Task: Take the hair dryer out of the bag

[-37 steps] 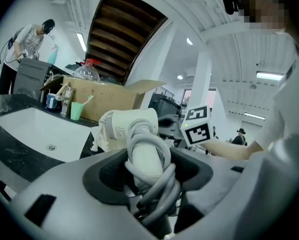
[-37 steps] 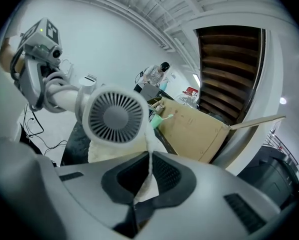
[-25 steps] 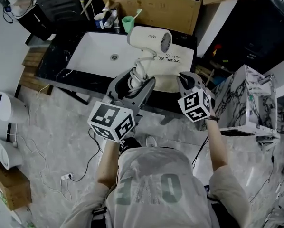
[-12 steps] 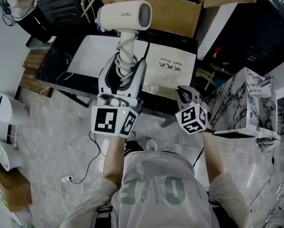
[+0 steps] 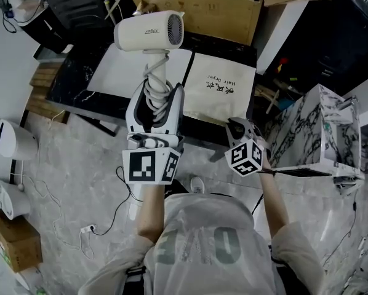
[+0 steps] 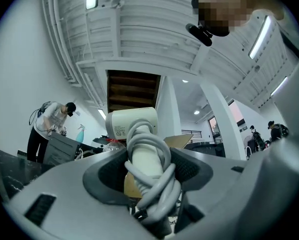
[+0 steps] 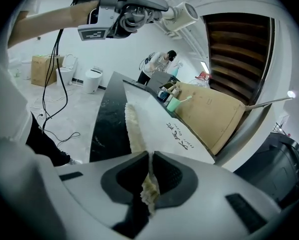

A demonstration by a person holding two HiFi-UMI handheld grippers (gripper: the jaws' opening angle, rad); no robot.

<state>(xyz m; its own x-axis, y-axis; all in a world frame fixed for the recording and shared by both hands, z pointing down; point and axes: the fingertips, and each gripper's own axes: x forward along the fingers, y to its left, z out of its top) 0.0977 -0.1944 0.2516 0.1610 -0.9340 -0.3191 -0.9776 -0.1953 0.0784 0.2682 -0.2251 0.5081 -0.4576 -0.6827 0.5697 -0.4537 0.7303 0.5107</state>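
Observation:
The white hair dryer [image 5: 149, 31] is up in the air over the counter, clear of the bag. Its handle, wrapped in grey cord [image 5: 154, 91], sits between the jaws of my left gripper [image 5: 155, 98], which is shut on it. In the left gripper view the hair dryer [image 6: 132, 128] rises straight ahead of my left gripper [image 6: 149, 173]. The cream cloth bag [image 5: 218, 94] with lettering lies flat on the counter. My right gripper [image 5: 239, 128] is shut on its near edge, and in the right gripper view the bag's frayed edge [image 7: 148, 186] shows pinched in my right gripper [image 7: 149, 166].
A white sink basin [image 5: 119, 69] is set in the black marbled counter [image 5: 70, 82] left of the bag. An open cardboard box [image 5: 199, 11] stands behind it, with a green cup [image 7: 173, 104] beside. A marbled cabinet [image 5: 322, 128] stands at the right. A person [image 6: 47, 126] works in the background.
My left gripper has lifted the hair dryer up and to the left, away from the bag. My right gripper has sunk toward the counter's near edge with the bag's edge, and the bag now lies flat.

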